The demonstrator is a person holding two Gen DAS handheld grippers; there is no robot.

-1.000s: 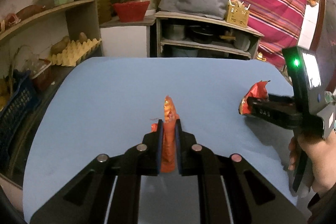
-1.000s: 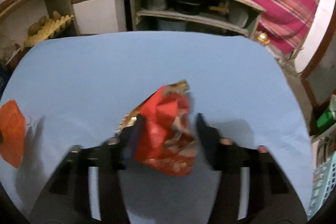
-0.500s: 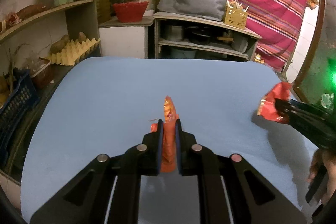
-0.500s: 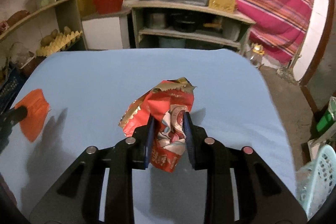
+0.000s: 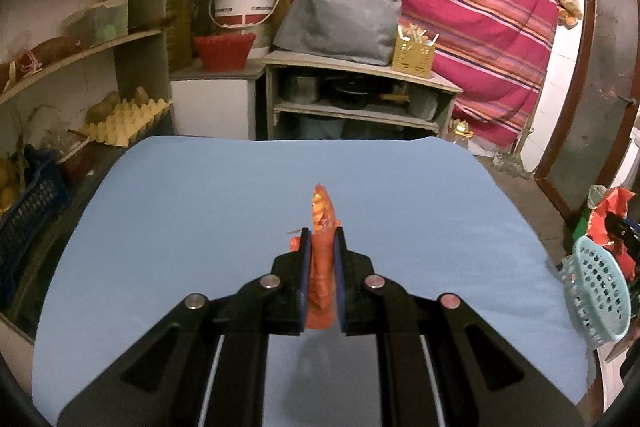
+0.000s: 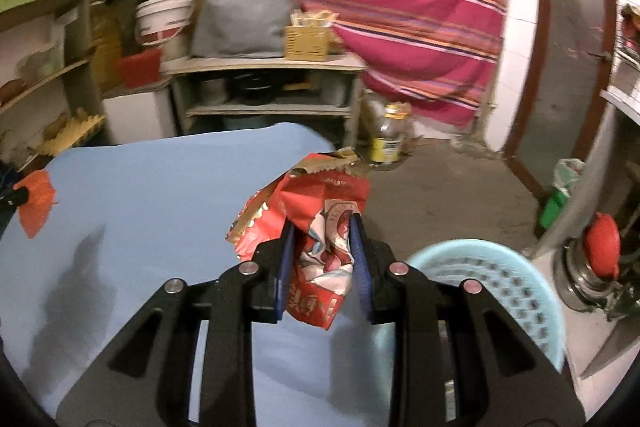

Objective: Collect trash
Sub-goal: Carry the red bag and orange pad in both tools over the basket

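Note:
My left gripper [image 5: 322,239] is shut on a crumpled orange wrapper [image 5: 320,215], held upright above the blue table [image 5: 192,211]. The same orange wrapper [image 6: 36,199] shows at the left edge of the right wrist view. My right gripper [image 6: 322,227] is shut on a red and gold snack wrapper [image 6: 320,191], held over the table's right edge [image 6: 304,135]. A light blue perforated basket [image 6: 480,267] stands just right of and below that gripper. In the left wrist view the red wrapper [image 5: 612,219] hangs above the basket [image 5: 596,287] at far right.
Shelves with an egg tray [image 5: 124,123], a white bucket [image 5: 244,3] and pots stand behind the table. A striped red cloth [image 5: 460,7] hangs at the back. A yellow jar [image 6: 390,143] sits on the floor. A dark blue crate [image 5: 28,211] stands at the left.
The right gripper closed on the red wrapper, lifted it and carried it right, off the table toward the blue basket. The left gripper rose slightly, still gripping the orange wrapper.

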